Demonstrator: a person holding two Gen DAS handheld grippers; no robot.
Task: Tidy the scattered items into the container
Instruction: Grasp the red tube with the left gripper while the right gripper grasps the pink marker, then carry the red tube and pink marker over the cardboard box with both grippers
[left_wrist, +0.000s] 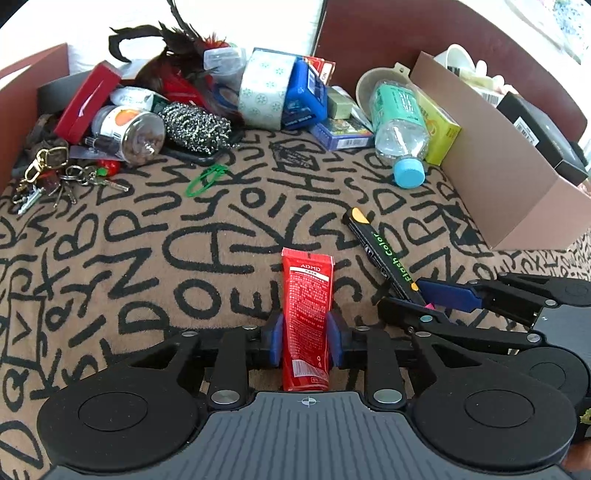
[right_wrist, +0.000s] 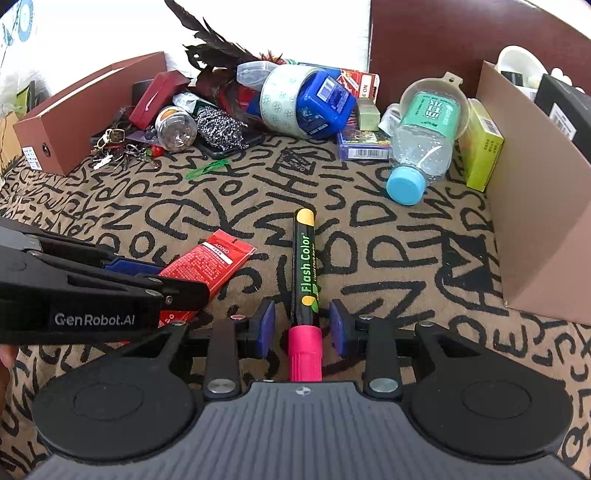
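Left wrist view: the left gripper (left_wrist: 306, 338) straddles a red tube (left_wrist: 307, 317) lying on the lettered cloth (left_wrist: 129, 258), its blue pads (left_wrist: 276, 338) right against the tube's sides at 6 o'clock; whether they press I cannot tell. The tube looks light, soft and a little slick, so I judge the flat middle the best hold. At 2 o'clock stands an open cardboard box (left_wrist: 491, 177) holding a black box and a white cup.

Right wrist view: the right gripper (right_wrist: 302, 328) stands open around a marker (right_wrist: 306, 269), with gaps on both sides. The marker lies at 6 o'clock, pink cap toward the camera; it seems stiff, light and apt to roll, best taken at mid-barrel. The cardboard box sits at 3 o'clock; a brown box (right_wrist: 74, 122) at 10 o'clock shows no contents.
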